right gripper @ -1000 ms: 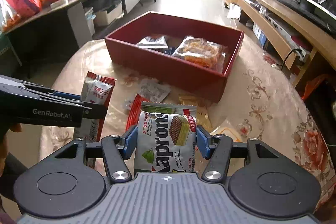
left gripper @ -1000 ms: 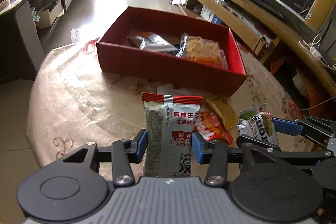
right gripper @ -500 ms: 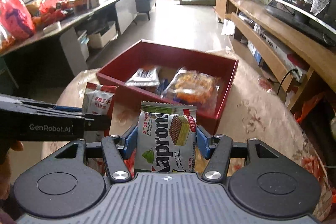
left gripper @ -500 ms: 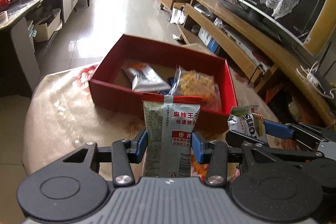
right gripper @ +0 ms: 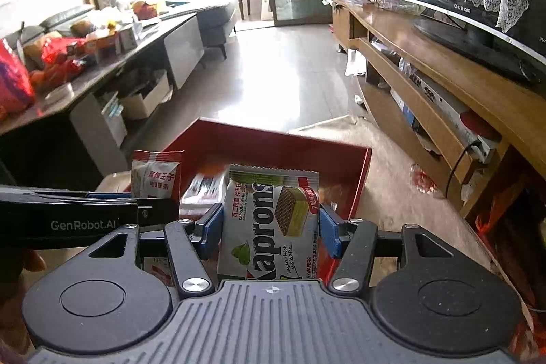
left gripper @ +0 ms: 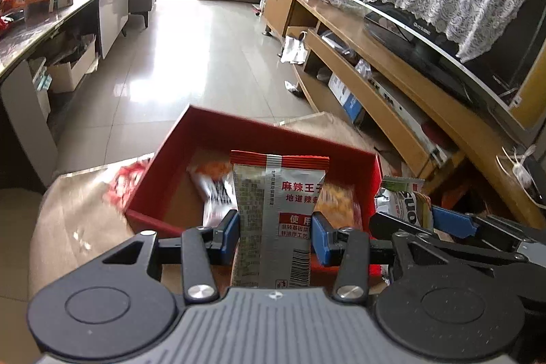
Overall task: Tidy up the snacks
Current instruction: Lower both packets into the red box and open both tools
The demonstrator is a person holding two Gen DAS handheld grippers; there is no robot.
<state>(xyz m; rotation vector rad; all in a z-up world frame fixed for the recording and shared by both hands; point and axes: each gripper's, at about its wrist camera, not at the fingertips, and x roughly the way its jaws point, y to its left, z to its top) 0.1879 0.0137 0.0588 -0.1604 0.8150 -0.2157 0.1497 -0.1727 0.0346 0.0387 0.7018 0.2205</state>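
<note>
Left gripper [left gripper: 275, 236] pinching silver spicy-strip packet [left gripper: 277, 220], long axis upright, red-sealed end at 12 o'clock, over red box [left gripper: 218, 133]. Right gripper [right gripper: 269, 232] clamping Kaprons wafer pack [right gripper: 269, 227], upright, lettering running bottom-to-top, above box near edge.

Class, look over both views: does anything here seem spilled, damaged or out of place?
Nothing stands out. Each hand-held gripper grips one intact packet upright: the left a spicy strip packet, the right a wafer packet, by the red box.
</note>
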